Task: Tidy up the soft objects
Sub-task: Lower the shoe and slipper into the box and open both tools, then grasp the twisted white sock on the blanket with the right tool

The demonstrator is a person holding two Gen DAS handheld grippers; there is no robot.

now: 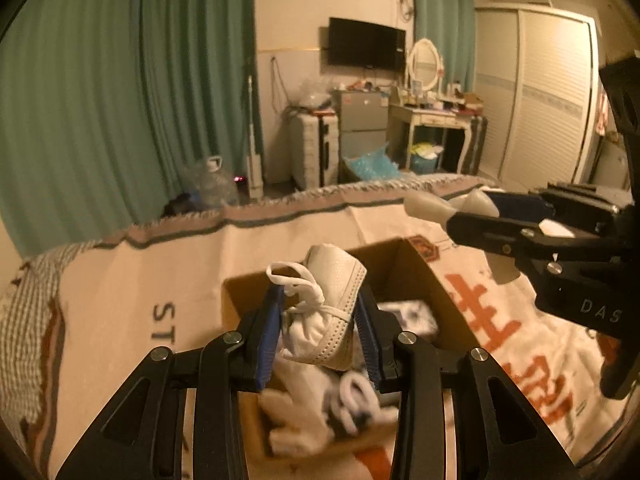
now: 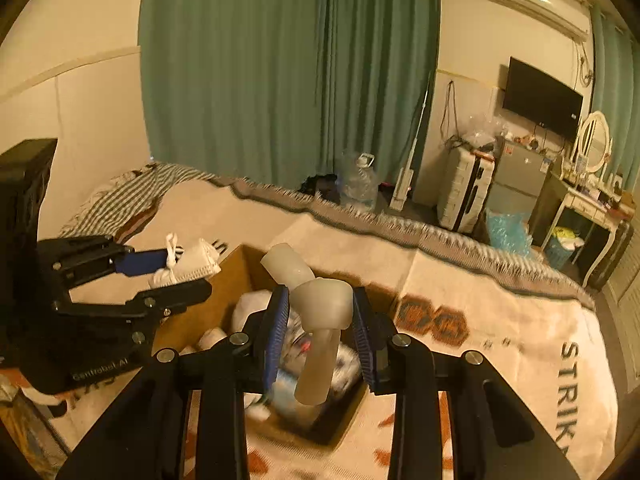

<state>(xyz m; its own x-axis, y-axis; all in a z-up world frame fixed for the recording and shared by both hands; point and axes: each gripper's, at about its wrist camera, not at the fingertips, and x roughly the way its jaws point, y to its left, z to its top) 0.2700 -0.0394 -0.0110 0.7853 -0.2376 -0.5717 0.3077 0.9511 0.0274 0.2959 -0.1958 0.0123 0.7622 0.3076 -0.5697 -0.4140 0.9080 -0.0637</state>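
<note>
Two grippers hang above a bed covered by a printed blanket (image 1: pixel 120 280), and each one carries a soft thing over an open cardboard box (image 1: pixel 416 268).

At the far left of the room, green curtains (image 1: pixel 120 100) cover the wall, and a big water bottle (image 1: pixel 212 184) stands on the floor beside the bed.

Next comes the left gripper (image 1: pixel 320 332). Its blue pads (image 1: pixel 272 336) are closed on a small white shoe (image 1: pixel 332 300) with white laces. The shoe is tilted, its toe pointing up and away, and it is held in the air above the box. In the right wrist view the same gripper (image 2: pixel 180 268) comes in from the left with the shoe (image 2: pixel 188 268) over the left edge of the box (image 2: pixel 224 280).

Inside the box lie several white soft things (image 1: pixel 312 408); they are blurred, so I cannot tell what each one is.

More to the right, the right gripper (image 2: pixel 320 328) is closed on a pale rubbery toy (image 2: pixel 320 304) with thick limbs. One limb points up and to the left, another hangs down into the opening of the box. In the left wrist view this gripper (image 1: pixel 460 216) stands beyond the right side of the box, with the toy (image 1: pixel 432 204) at its tip.

At the far right, a dressing table (image 1: pixel 432 120) with an oval mirror stands near a white wardrobe (image 1: pixel 540 92).
</note>
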